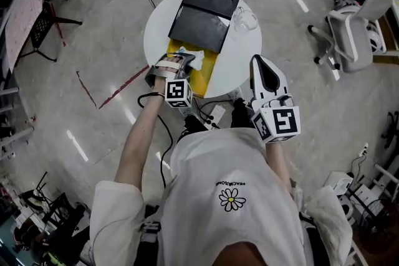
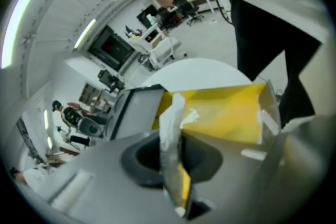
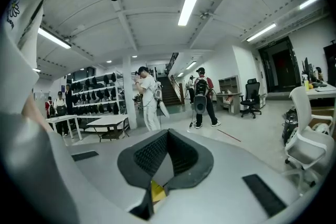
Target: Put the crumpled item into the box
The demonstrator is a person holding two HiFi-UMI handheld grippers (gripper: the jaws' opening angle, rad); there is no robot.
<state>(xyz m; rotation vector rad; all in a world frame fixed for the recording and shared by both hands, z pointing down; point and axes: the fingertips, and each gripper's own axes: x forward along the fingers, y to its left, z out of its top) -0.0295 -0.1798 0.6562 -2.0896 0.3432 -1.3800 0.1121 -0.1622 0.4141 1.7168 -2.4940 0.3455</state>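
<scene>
On the round white table (image 1: 157,31) lies a box with a yellow inside (image 1: 211,66) and its black lid (image 1: 201,25) folded open behind it. My left gripper (image 1: 187,61) hangs over the box's near left corner, shut on a crumpled white item (image 1: 196,59). In the left gripper view that item (image 2: 171,118) sticks up as a wrinkled strip between the closed jaws (image 2: 170,140), with the yellow box (image 2: 226,113) just beyond. My right gripper (image 1: 257,60) is at the table's right edge, shut with nothing in it. Its jaws (image 3: 167,139) point out across the room.
A crumpled clear plastic piece (image 1: 245,20) lies on the table right of the lid. Cables and a power strip (image 1: 215,114) lie on the floor under the table's near edge. An office chair (image 1: 352,28) stands at the right. People (image 3: 148,97) stand far off in the room.
</scene>
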